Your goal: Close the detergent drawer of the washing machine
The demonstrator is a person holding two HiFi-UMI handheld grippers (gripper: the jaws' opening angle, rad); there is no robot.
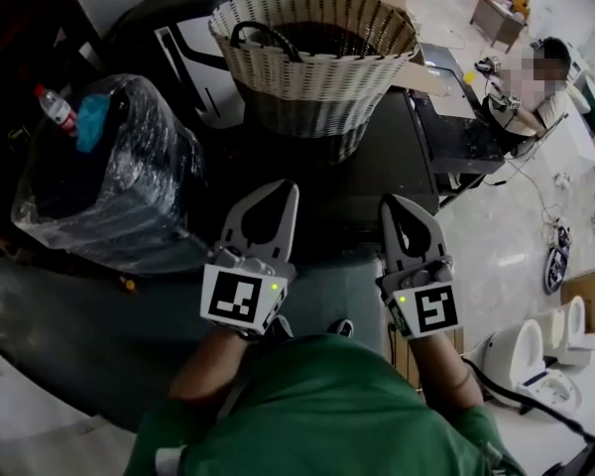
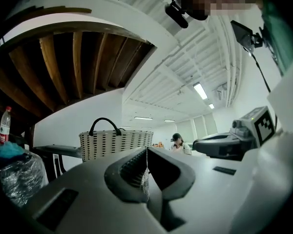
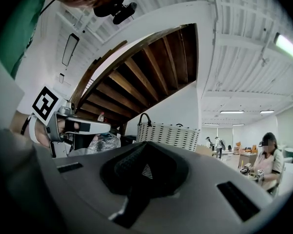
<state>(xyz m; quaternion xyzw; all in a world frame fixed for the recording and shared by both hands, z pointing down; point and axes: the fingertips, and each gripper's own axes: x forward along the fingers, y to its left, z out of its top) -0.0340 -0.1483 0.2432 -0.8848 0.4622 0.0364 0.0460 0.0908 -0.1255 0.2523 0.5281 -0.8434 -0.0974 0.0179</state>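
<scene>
**A:** Where is the detergent drawer?

**B:** No view shows it. Below the grippers lies a dark flat top (image 1: pixel 377 157). It may be the machine's lid, but I see no drawer front or panel. My guess is that the drawer sits under the near edge, hidden by the person's green shirt (image 1: pixel 327 415).

**A:** And the grippers?

**B:** The left gripper (image 1: pixel 286 191) has its jaws pressed together with nothing between them, and the right gripper (image 1: pixel 389 204) is the same. They hang side by side over the near edge of the top and touch nothing. Both are tilted upward, so their own cameras take in mostly ceiling.

**A:** What could go wrong from here?

**B:** The push would be made half blind. A narrow closed tip could slip off the drawer face. If it pressed on one corner only, the drawer might skew and jam. A wide swing of the left gripper might also knock the plastic-wrapped bundle (image 1: pixel 109 177) at the top's left edge. A bottle (image 1: pixel 55 107) perched there looks easy to topple. The wicker basket (image 1: pixel 307 97) stands at the far edge, well apart from both grippers.

**A:** And the surface and the room?

**B:** The top is dark, smooth and a little glossy. Around it is a large workshop with a pale floor (image 1: pixel 516 236) and strip lights (image 3: pixel 288 47). There is the wooden underside of a stair (image 3: pixel 136 67), and a seated person (image 1: pixel 535 97) works at a desk by the far right.
</scene>
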